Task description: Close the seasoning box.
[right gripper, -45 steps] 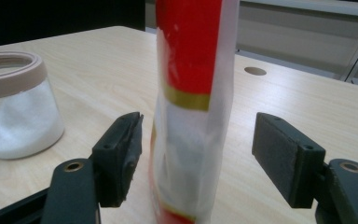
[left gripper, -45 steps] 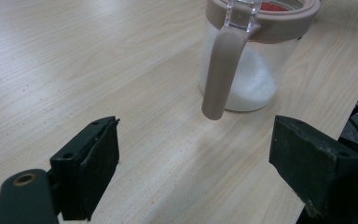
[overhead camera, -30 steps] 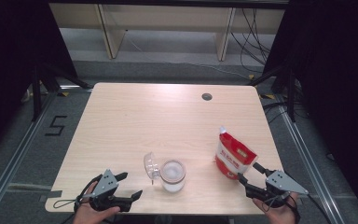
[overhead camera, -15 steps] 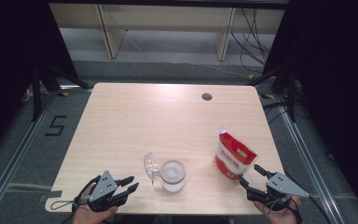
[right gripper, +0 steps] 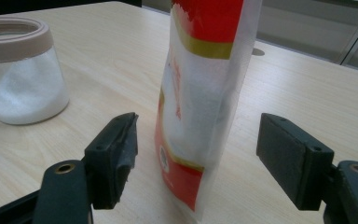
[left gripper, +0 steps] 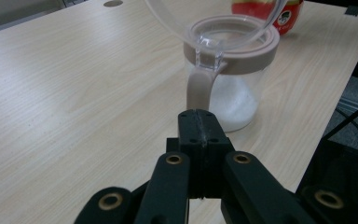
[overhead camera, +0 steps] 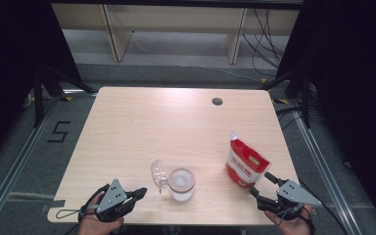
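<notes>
Floor left of the bench: black marking "5". Print on the red pouch is illegible.

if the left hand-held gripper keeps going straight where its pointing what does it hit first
Most likely the jar: the left hand-held gripper, jaws shut, points at its pinkish handle, just ahead.
</notes>
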Available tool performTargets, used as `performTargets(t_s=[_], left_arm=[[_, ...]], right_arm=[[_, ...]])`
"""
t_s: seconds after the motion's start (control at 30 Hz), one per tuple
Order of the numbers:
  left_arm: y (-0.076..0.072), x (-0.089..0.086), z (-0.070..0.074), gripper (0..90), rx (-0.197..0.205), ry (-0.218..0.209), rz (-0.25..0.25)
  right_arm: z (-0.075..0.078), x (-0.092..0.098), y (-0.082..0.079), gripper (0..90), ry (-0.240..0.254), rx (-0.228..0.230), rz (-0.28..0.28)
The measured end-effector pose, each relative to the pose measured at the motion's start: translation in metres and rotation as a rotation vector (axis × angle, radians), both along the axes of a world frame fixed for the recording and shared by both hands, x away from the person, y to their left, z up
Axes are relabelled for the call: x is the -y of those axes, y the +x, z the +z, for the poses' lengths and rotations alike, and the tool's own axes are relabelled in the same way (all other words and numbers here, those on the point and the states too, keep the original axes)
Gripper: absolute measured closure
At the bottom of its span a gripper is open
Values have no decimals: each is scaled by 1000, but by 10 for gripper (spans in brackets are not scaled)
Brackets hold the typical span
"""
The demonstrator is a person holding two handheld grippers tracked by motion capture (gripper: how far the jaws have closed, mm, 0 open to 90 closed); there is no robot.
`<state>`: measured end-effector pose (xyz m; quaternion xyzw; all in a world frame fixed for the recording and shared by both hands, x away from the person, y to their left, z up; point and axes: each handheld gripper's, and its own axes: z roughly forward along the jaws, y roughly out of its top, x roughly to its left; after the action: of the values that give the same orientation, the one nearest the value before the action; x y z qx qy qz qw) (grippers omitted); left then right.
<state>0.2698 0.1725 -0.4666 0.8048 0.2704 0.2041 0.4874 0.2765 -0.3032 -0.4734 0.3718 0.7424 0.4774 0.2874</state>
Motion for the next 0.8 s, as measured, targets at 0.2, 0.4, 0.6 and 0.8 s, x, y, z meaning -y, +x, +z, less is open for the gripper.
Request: performTargets(t_s=[0.2, 0.4, 0.6, 0.8], left_arm=[[-1, 13, 8, 894, -5, -20, -17], [3, 20, 12, 894, 1, -12, -31], [3, 29, 18, 894, -3, -15, -44], [4, 36, 20, 893, 17, -9, -70]], right_arm=[[1, 0, 0, 305, -3, -3, -11], [1, -1, 0, 305, -4, 8, -4], [1, -2, 0, 309, 1, -10, 12], [1, -3, -1, 309, -1, -13, -2]])
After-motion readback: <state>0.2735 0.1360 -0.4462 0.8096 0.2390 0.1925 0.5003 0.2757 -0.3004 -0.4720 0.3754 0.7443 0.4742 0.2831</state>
